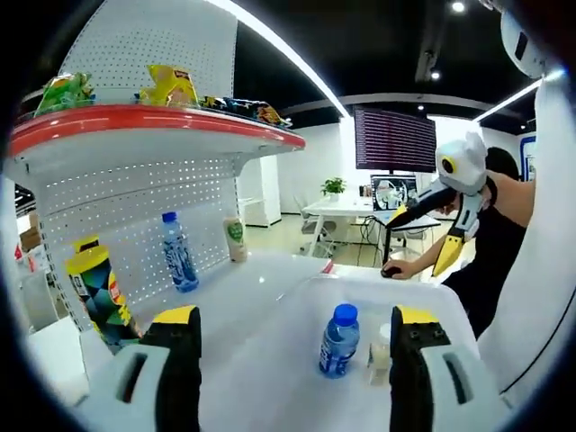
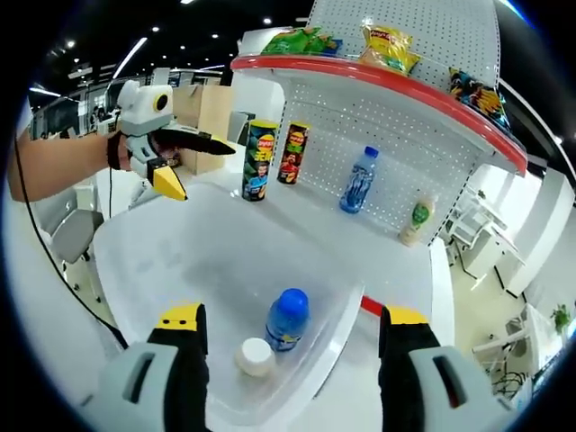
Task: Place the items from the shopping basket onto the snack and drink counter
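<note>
A white shopping basket (image 1: 396, 290) (image 2: 171, 261) sits in front of the counter shelf (image 1: 238, 292) (image 2: 360, 238). In it stand a blue-capped drink bottle (image 1: 339, 340) (image 2: 288, 319) and a small white-capped bottle (image 1: 382, 353) (image 2: 256, 356). My left gripper (image 1: 295, 333) (image 2: 205, 171) is open and empty, hovering at the basket's edge. My right gripper (image 2: 292, 328) (image 1: 416, 245) is open too, above the two bottles from the opposite side, touching neither.
On the counter stand a blue bottle (image 1: 179, 252) (image 2: 359, 180), a cream bottle with a green label (image 1: 235, 239) (image 2: 415, 222) and chip cans (image 1: 99, 292) (image 2: 260, 160). Snack bags (image 1: 171, 85) (image 2: 387, 45) lie on the red-edged top shelf. Office desks stand behind.
</note>
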A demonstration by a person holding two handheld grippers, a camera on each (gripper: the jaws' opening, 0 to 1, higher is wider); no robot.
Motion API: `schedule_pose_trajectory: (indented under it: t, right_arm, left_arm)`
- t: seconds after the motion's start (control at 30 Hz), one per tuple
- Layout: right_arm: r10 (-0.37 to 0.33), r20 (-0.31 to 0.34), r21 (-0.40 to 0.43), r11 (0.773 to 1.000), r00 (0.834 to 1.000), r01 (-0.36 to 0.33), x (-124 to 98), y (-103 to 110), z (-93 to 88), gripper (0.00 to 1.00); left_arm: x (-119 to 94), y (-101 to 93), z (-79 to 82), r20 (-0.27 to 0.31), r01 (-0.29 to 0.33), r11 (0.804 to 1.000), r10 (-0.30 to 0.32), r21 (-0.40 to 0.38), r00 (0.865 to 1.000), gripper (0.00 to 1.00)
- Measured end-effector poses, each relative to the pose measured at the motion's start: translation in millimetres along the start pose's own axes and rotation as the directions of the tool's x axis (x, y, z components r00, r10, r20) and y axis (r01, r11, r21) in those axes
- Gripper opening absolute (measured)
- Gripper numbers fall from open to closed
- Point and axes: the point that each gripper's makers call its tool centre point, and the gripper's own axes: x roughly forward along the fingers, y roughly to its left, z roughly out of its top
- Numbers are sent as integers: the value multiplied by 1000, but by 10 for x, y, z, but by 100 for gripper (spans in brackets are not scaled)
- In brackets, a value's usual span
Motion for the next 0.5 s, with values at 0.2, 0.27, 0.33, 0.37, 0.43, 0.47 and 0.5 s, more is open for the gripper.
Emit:
schedule_pose_trajectory:
  t: [0.2,0.27,0.33,0.37,0.43,0.47,0.5]
  right_arm:
    - [-3,-5,3,1000,1000,3,7,-12,-9,77]
    - [-7,-7,5,1000,1000,7,7,-25,-17,76]
    - [-9,-10,8,1000,1000,9,9,-35,-26,76]
    - [-12,-12,8,1000,1000,12,10,-43,-31,76]
    - [-14,-13,14,1000,1000,14,11,-52,-34,76]
    - [-14,-12,17,1000,1000,14,11,-52,-34,76]
    - [-14,-12,17,1000,1000,15,9,-54,-34,76]
  left_arm:
    - [161,-124,-90,-11,51,999,-51,-4,999,86]
    - [212,-175,-147,-23,78,997,-78,-8,997,85]
    - [257,-209,-213,-44,93,996,-93,-2,995,85]
    - [303,-239,-277,-63,105,994,-104,9,993,84]
    - [346,-276,-341,-83,125,992,-124,13,989,84]
    - [378,-306,-376,-91,139,990,-137,16,986,84]
    - [412,-328,-415,-100,149,989,-146,22,984,84]
